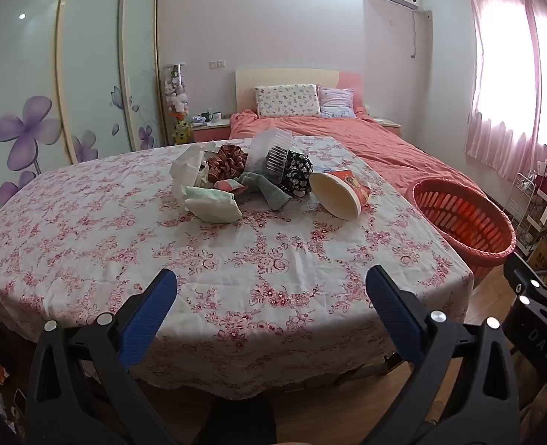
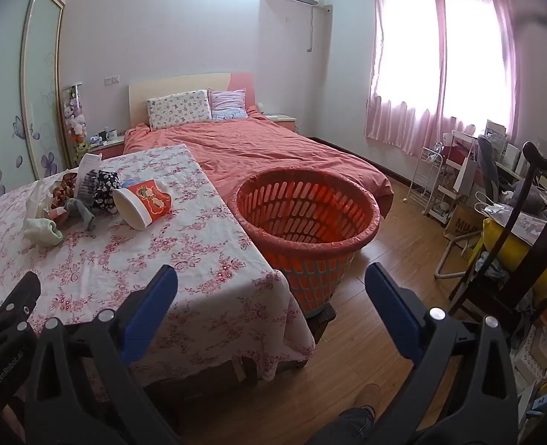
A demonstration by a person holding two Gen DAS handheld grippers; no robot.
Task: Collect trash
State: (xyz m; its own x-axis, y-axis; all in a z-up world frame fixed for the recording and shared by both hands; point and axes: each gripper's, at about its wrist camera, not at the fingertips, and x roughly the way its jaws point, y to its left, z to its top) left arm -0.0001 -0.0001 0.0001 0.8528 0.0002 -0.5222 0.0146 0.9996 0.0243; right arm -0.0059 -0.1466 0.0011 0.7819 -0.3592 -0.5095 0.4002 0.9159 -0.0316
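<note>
A heap of trash [image 1: 244,181] sits toward the far side of the table [image 1: 125,244], on a white cloth printed with pink flowers. In it lie crumpled white tissue [image 1: 190,170], a pale green folded wad [image 1: 212,204], a ribbed clear plastic container [image 1: 269,155], dark patterned scraps and a grey rag. At the heap's right edge a paper noodle bowl [image 1: 342,194] lies tipped on its side, cream inside, red printed outside. Just beside the table's right edge stands a round orange slotted plastic basket [image 2: 307,215], lined with a thin red bag. Behind it is a bed [image 2: 273,148] with a rumpled salmon cover. The left tongs [image 1: 271,293] and right tongs [image 2: 271,293] hover spread wide, blue pads apart, gripping nothing.
</note>
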